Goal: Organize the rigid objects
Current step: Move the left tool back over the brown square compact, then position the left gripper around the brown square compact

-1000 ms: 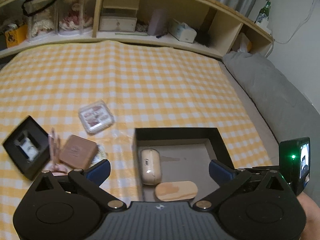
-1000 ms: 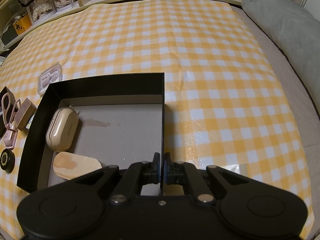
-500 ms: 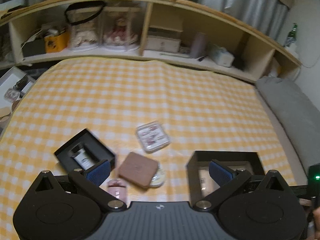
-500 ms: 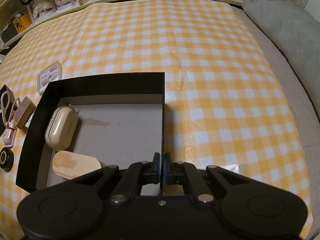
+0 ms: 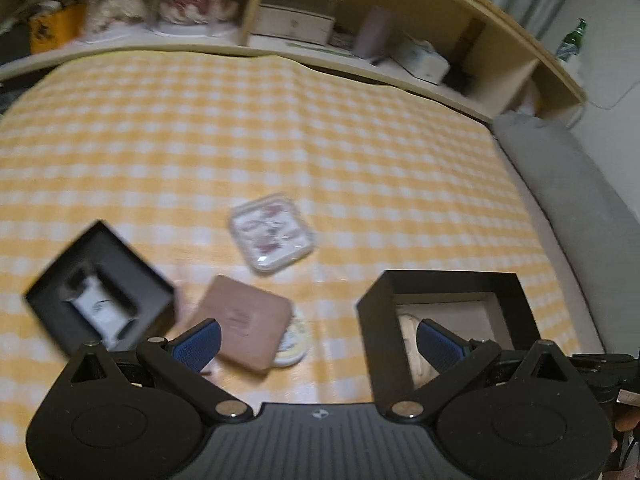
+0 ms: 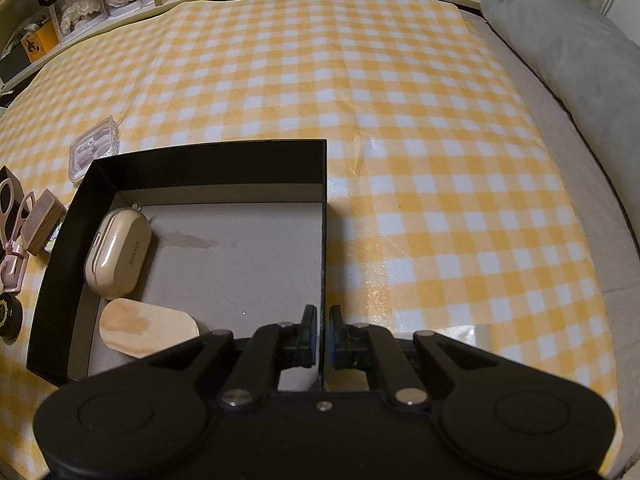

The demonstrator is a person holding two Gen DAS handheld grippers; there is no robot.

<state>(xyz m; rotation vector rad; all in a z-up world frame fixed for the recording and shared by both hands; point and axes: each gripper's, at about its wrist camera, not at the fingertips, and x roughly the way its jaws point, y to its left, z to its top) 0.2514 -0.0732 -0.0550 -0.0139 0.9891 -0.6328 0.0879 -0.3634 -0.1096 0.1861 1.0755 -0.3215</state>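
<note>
The right wall of the large black open cardboard box (image 6: 208,168) is being pinched between the closed fingers of the right gripper (image 6: 322,336), with a cream rounded earbud case (image 6: 118,256) and an oval wooden piece (image 6: 148,326) lying inside. The left gripper (image 5: 318,342) is being held wide apart and empty above the yellow-checked cloth (image 5: 280,132), over a brown square compact (image 5: 246,322) and near a clear plastic square case (image 5: 272,236).

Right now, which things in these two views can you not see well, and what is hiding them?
- Pink scissors, right wrist view: cut off by the left edge.
- Round black tin, right wrist view: cut off by the left edge.
- Cream case, left wrist view: mostly behind the black box wall and a claw finger.
- Small black box, left wrist view: contents blurred.
</note>
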